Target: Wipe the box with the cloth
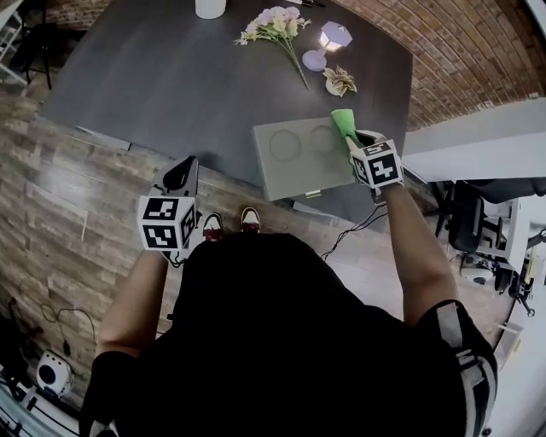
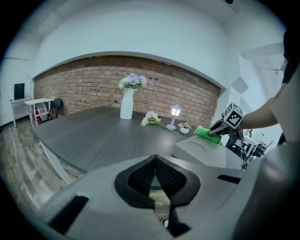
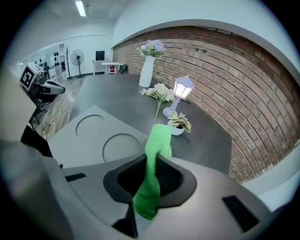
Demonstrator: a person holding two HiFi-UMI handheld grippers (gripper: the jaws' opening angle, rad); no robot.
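At right edge of box (image 1: 294, 162), right gripper (image 1: 351, 142) clamps cloth (image 1: 343, 122), left gripper (image 1: 181, 176) off-table

One grey box (image 1: 294, 158) at centre right of the head view, with two round rings (image 1: 285, 145) on its lid. One green cloth (image 1: 343, 124). Two grippers: left gripper (image 1: 181, 175), right gripper (image 1: 357, 139). One white vase (image 1: 210, 8) at top edge. Two flower bunches: one in the vase (image 2: 132, 81), one lying loose (image 1: 275, 26). One lantern lamp (image 1: 331, 38). One small potted plant (image 1: 339, 81). One dark surface (image 1: 171, 77).
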